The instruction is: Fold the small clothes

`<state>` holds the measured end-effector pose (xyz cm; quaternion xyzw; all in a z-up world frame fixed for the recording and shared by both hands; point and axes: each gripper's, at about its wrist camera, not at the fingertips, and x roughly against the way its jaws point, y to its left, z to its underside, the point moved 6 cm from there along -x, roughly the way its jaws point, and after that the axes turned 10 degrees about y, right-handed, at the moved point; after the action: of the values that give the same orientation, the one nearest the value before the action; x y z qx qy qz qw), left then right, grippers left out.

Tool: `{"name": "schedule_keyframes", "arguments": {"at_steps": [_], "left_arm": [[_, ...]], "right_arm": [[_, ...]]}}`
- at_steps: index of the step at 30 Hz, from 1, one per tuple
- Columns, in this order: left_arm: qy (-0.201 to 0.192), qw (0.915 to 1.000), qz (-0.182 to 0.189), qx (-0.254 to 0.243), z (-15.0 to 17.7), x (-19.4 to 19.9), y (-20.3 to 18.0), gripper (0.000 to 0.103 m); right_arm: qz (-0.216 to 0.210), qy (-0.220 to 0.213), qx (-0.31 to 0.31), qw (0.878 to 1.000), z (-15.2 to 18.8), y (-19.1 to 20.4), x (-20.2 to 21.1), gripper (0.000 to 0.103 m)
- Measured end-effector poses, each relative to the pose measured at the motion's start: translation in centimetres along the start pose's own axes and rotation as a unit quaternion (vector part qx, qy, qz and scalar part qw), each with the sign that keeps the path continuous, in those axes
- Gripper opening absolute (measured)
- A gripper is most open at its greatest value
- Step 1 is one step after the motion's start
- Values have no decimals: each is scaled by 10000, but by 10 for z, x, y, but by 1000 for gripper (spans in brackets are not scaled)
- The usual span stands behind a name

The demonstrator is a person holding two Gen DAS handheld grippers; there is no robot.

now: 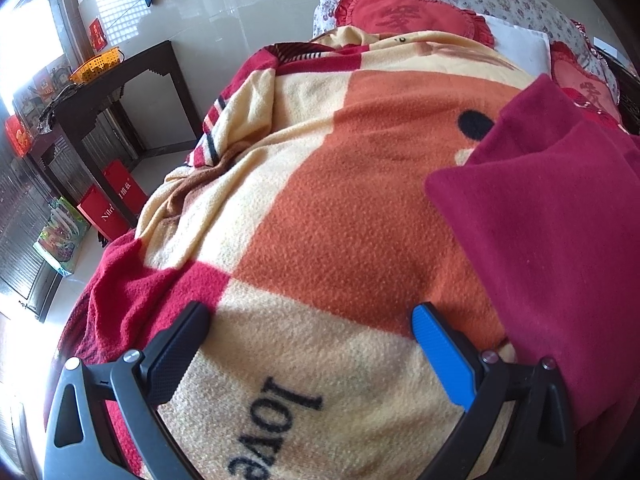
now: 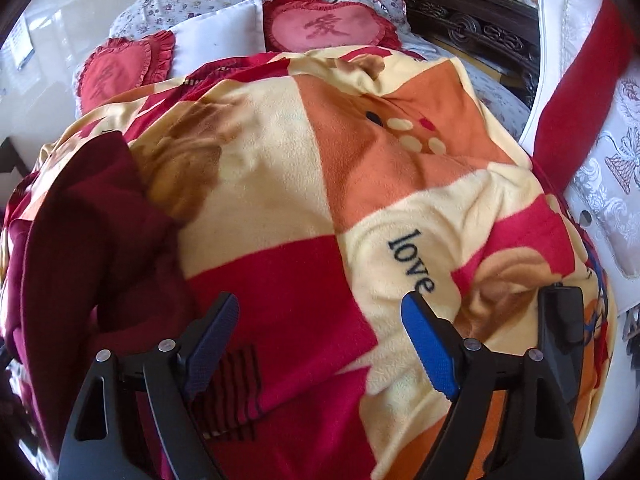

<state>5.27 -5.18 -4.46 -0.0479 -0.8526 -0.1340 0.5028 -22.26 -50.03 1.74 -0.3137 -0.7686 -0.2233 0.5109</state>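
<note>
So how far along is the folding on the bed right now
Hard to call anything done. The maroon garment lies on the patterned blanket with a straight edge, possibly partly folded. Nothing is in hand: the left gripper and right gripper both hover with jaws open and empty. Grasping and the folding itself appear to remain.

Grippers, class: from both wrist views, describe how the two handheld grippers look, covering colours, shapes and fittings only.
The left gripper has black angular linkage arms with triangular cut-outs and silver pivot screws; one textured finger pad is black, the other bright blue. The right gripper matches, with a dark navy pad and a blue one. No cables or sleeves show.
</note>
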Motion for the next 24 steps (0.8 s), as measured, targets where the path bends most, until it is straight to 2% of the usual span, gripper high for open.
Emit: {"name": "schedule_keyframes", "arguments": {"at_steps": [4, 6, 7, 11, 15, 17, 19, 24], "left_arm": [[-58, 10000, -22, 6, 1, 1, -1, 103], [-67, 10000, -16, 9, 2, 1, -1, 103], [-74, 10000, -23, 5, 2, 1, -1, 103], [-182, 9998, -55, -2, 3, 2, -1, 103], [-207, 9998, -80, -8, 4, 2, -2, 103], [-210, 9997, -83, -8, 4, 2, -2, 103], [-210, 9997, -83, -8, 5, 2, -2, 103], [-212, 9997, -88, -8, 5, 2, -2, 103]], "right_arm": [[139, 260, -393, 9988, -3, -23, -29, 66], [72, 376, -656, 9971, -2, -32, -34, 65], [76, 306, -727, 9969, -2, -34, -33, 65], [300, 96, -551, 9980, -1, -41, -36, 65], [741, 15, -237, 9970, -3, -68, -62, 65], [423, -151, -175, 9988, -3, -75, -71, 73], [396, -288, -184, 9986, -1, -77, -73, 75], [329, -290, -254, 9987, 2, -73, -73, 78]]}}
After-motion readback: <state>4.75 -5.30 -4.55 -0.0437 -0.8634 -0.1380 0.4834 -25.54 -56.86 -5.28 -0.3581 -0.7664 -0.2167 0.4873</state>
